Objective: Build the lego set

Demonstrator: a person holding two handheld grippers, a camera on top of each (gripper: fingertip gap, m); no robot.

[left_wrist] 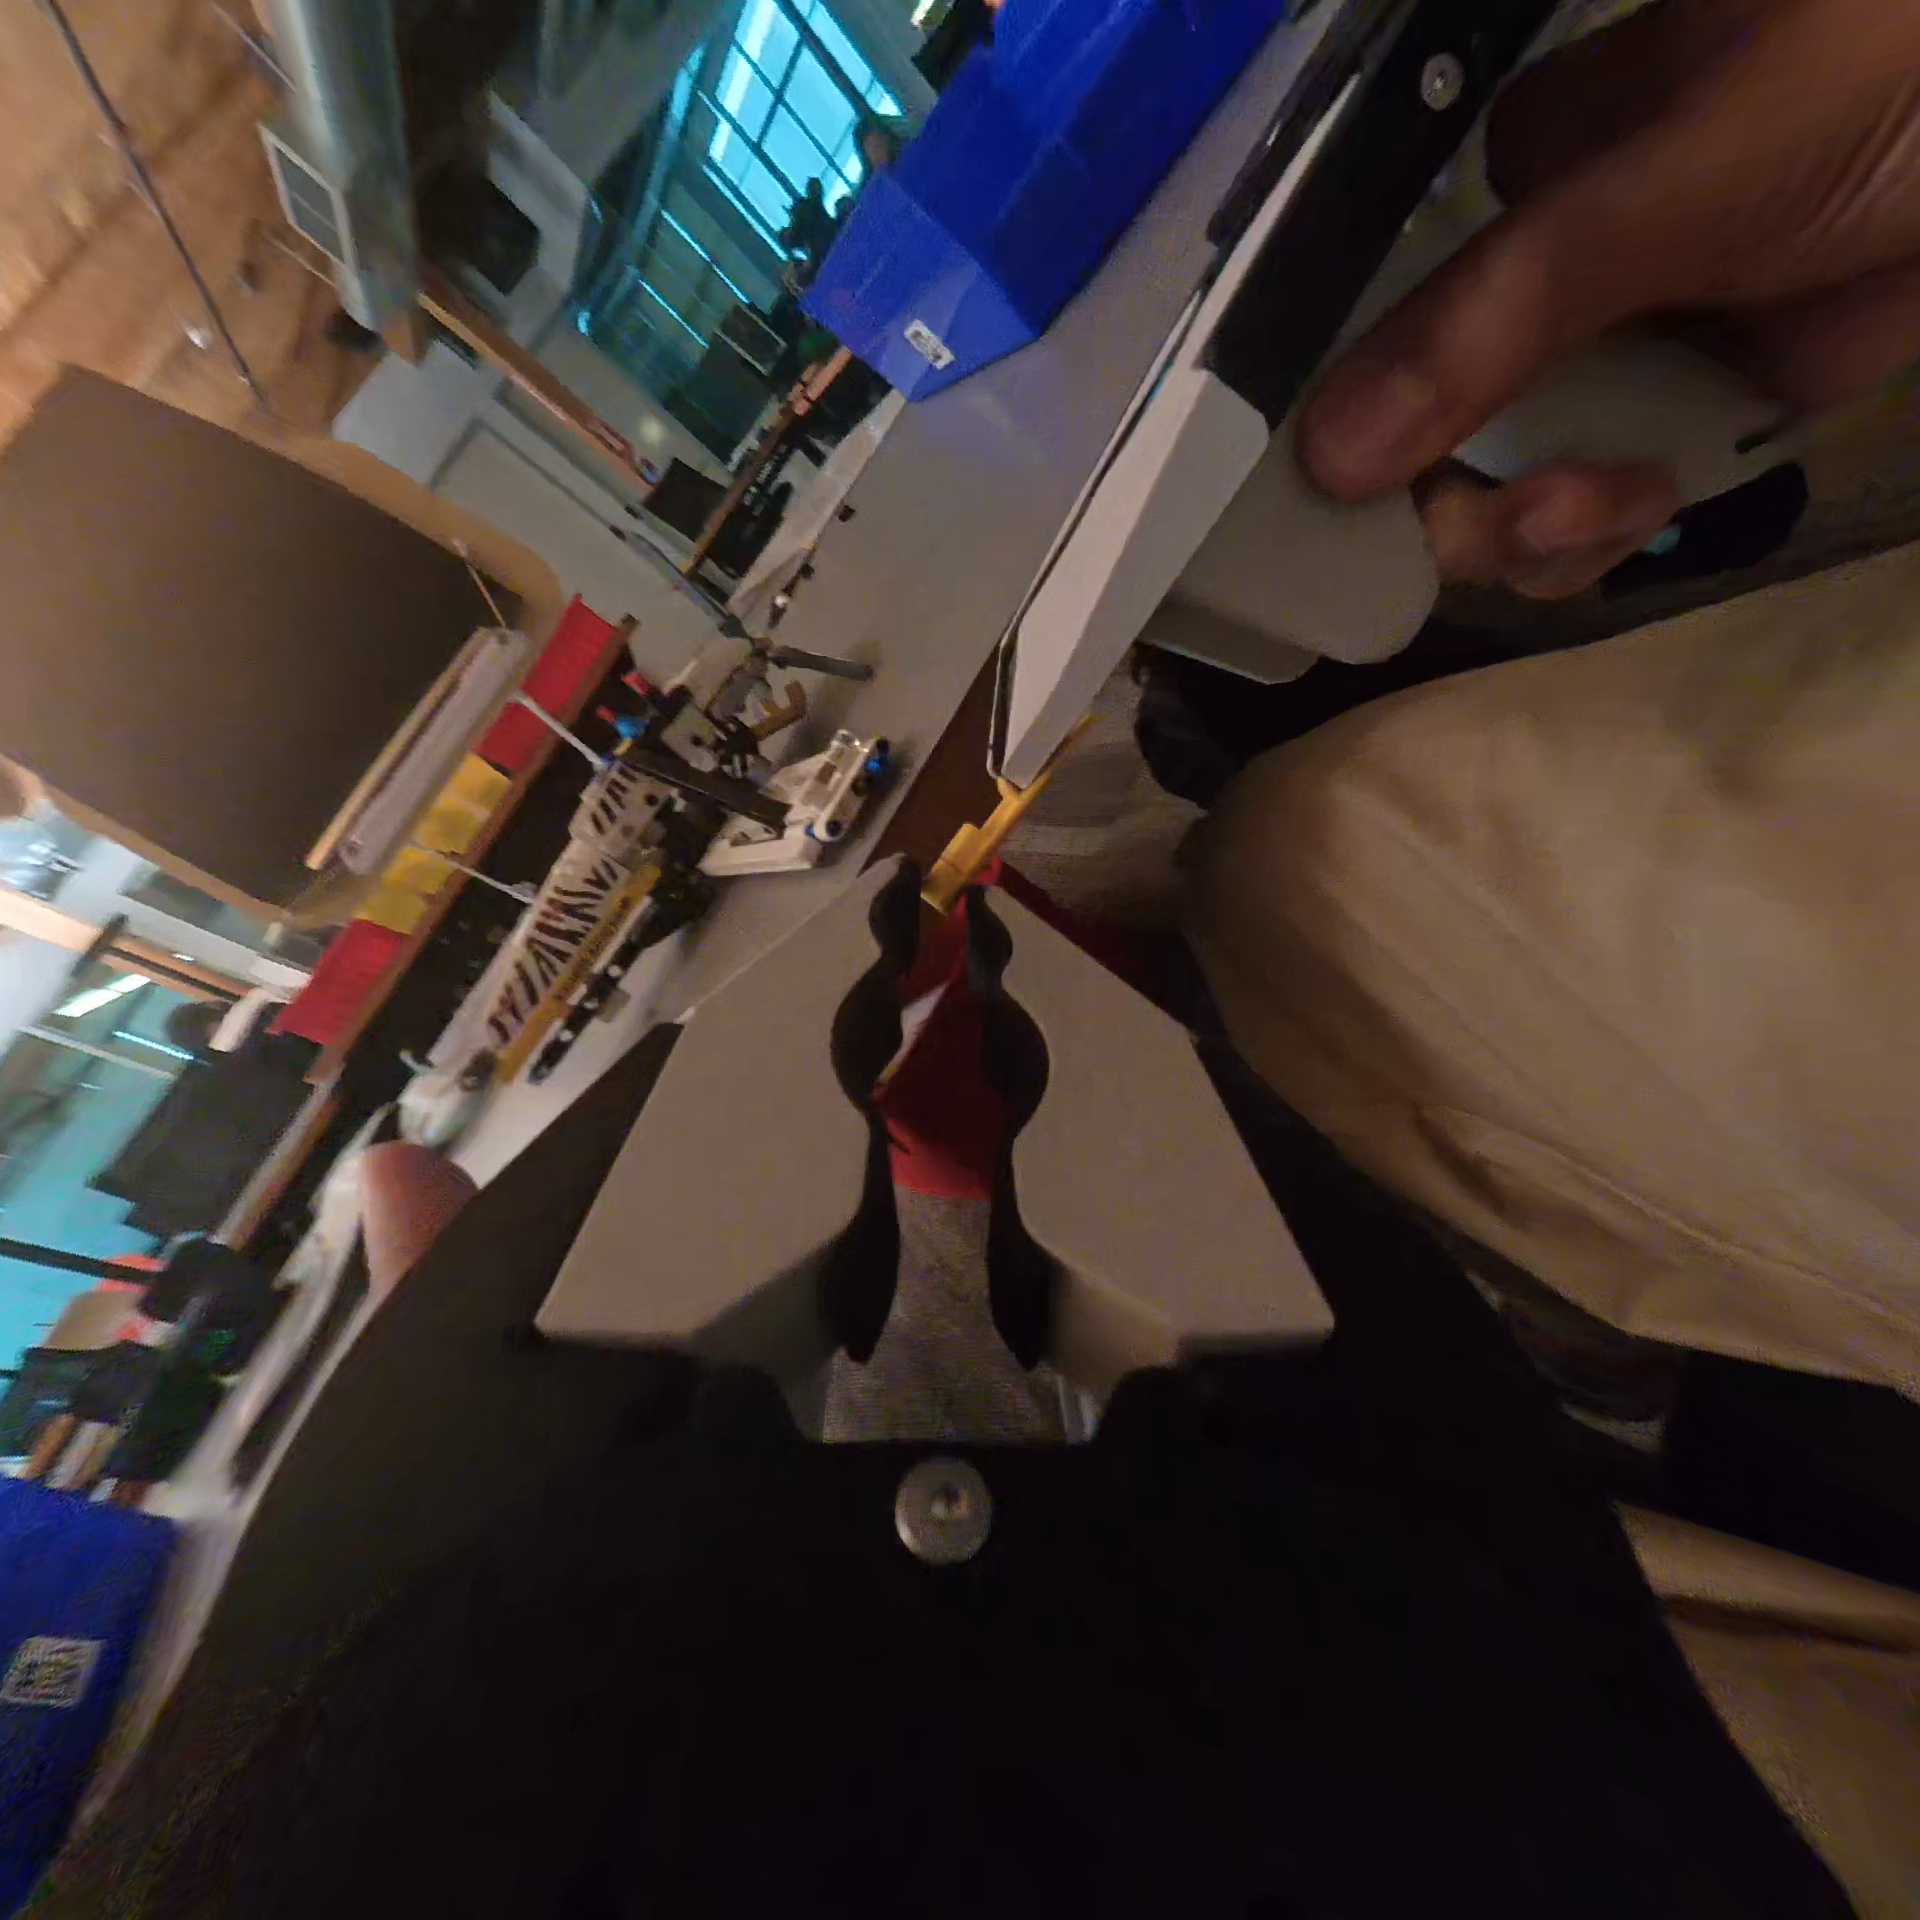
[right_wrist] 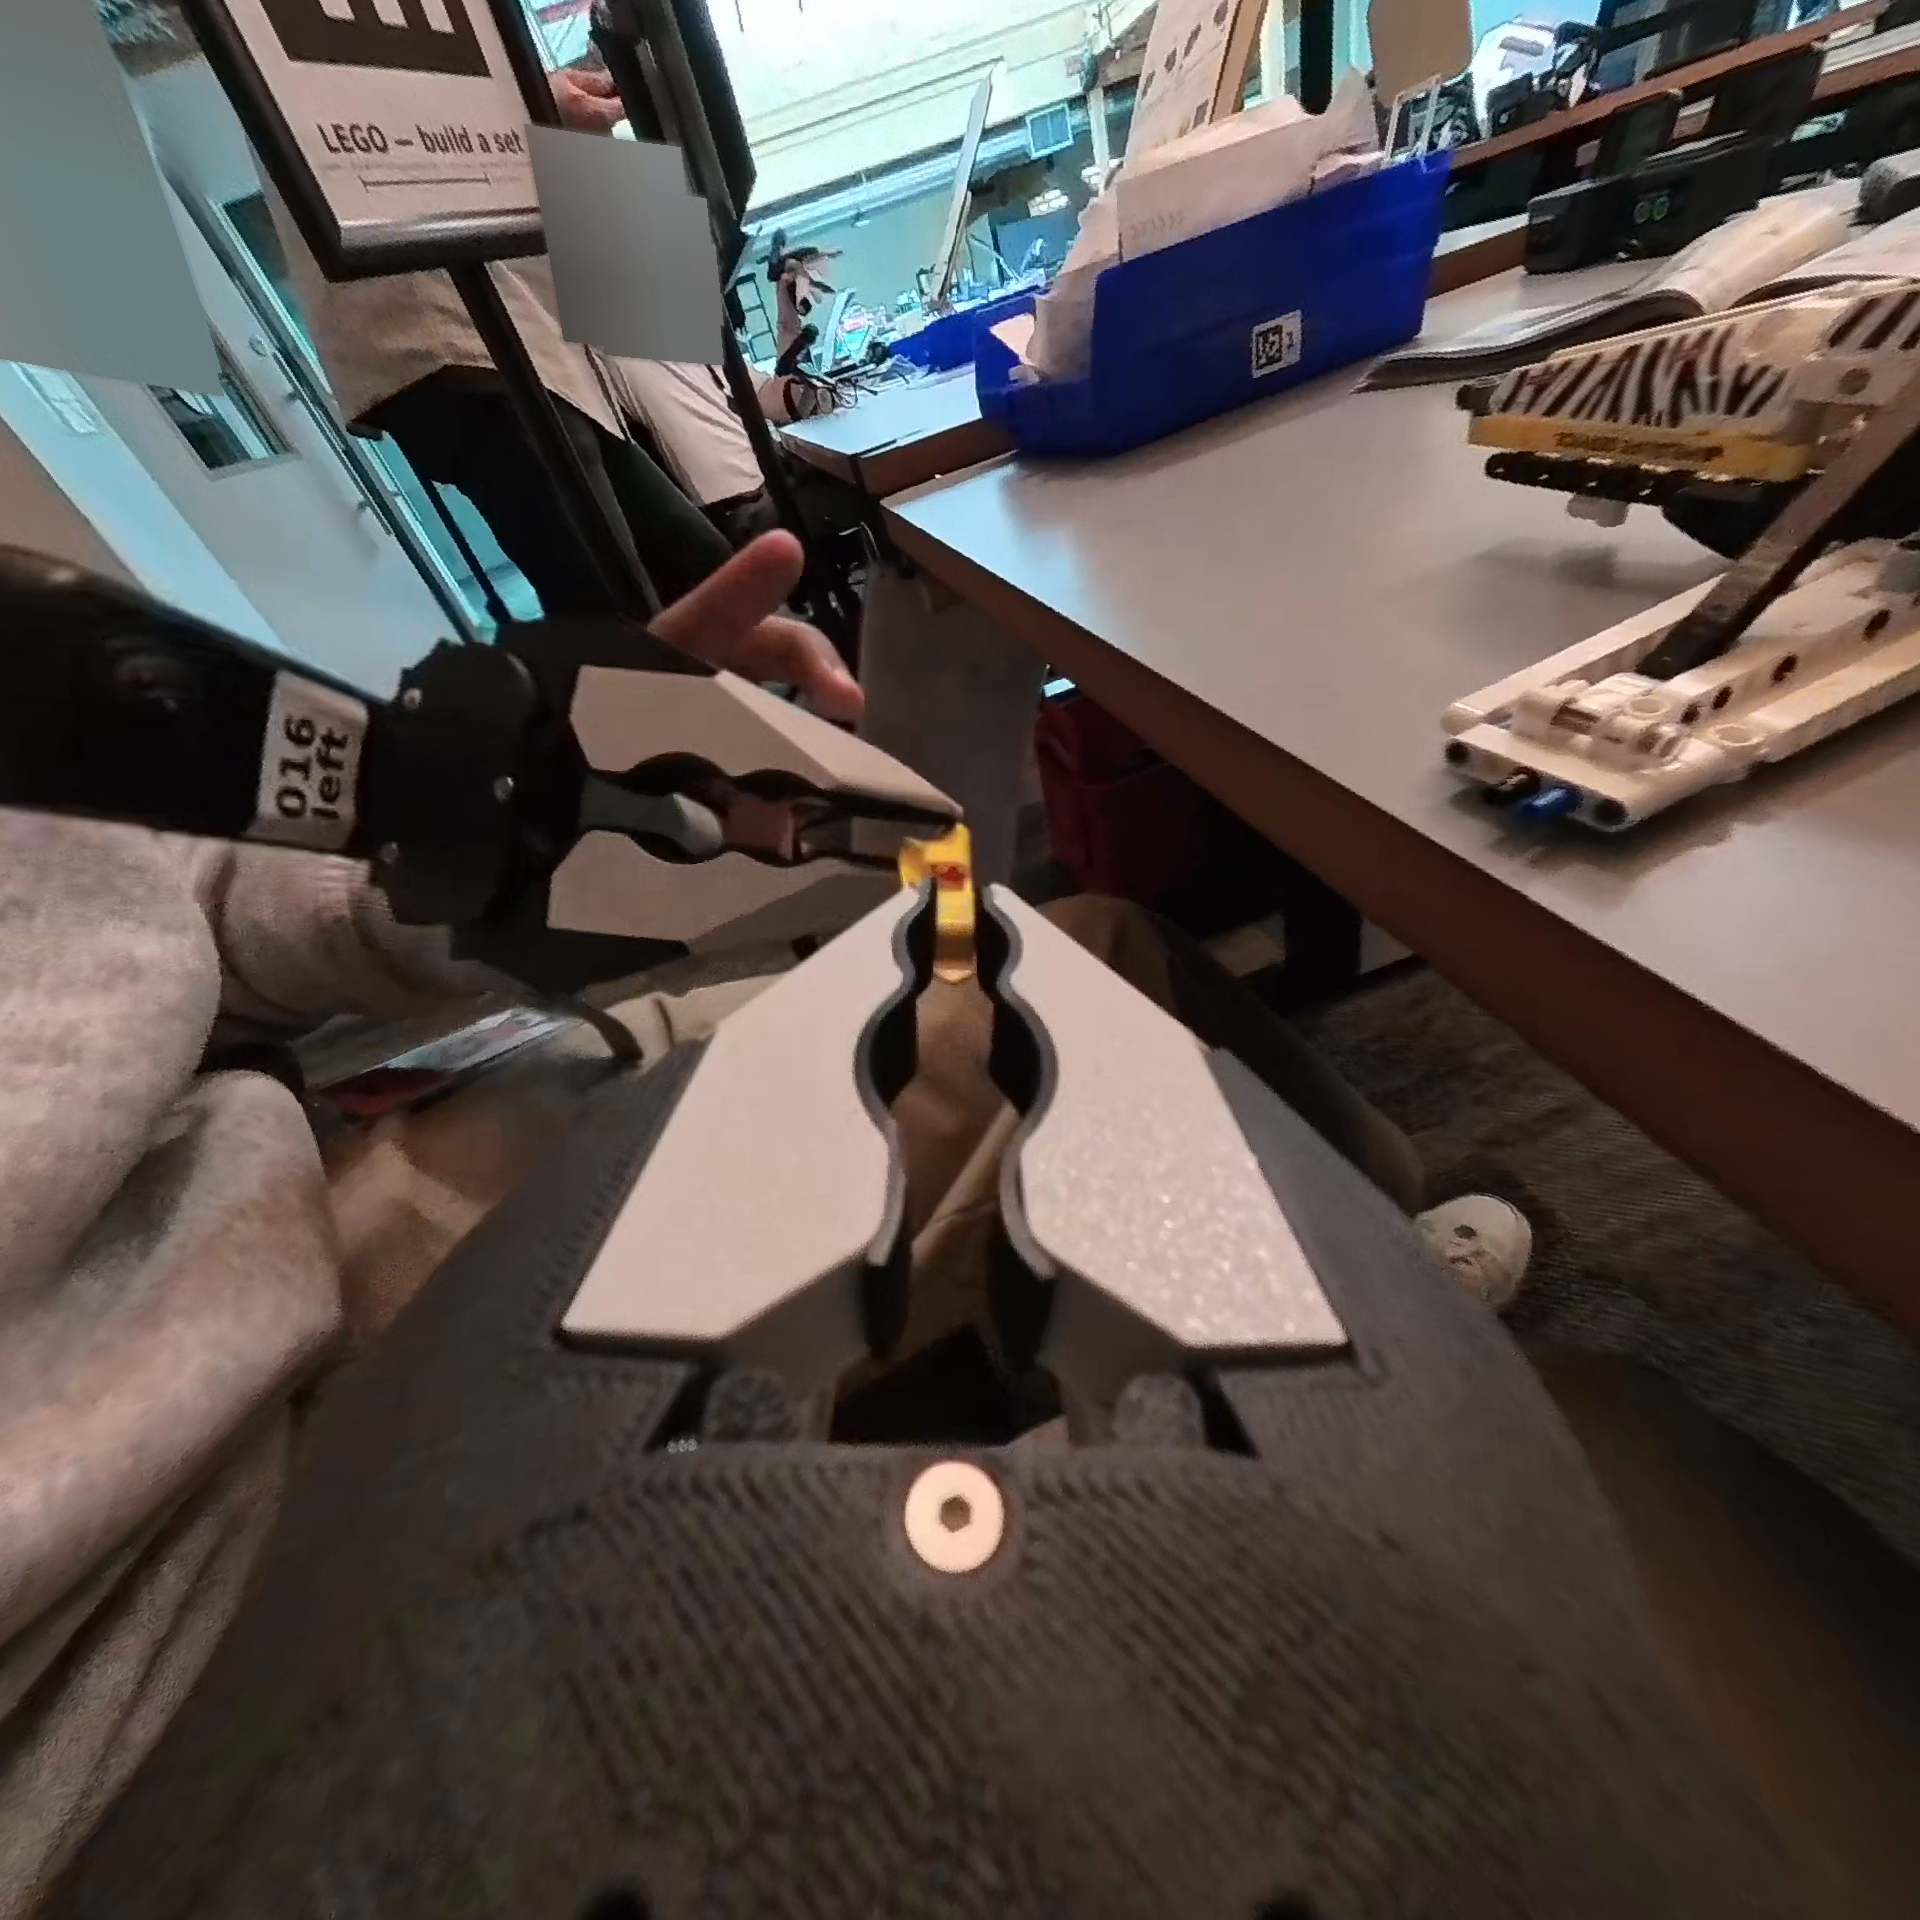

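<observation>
The grey worktop (right_wrist: 1299, 644) carries the zebra-striped lego model (right_wrist: 1704, 416), well apart from both tools. Off its edge, the right hand-held gripper (right_wrist: 951, 925) pinches a small yellow lego piece (right_wrist: 951, 894), long axis running along its fingers. The left hand-held gripper (right_wrist: 935, 821) comes in from the left, level, tips nipping the piece's far end.

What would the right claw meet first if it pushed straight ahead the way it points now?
Probably the left claw. The right claw is shut on the small yellow Lego piece, and the left claw's tips touch that piece's far end, just ahead. Beyond them lies open space beside the table, though depth is unclear.
</observation>
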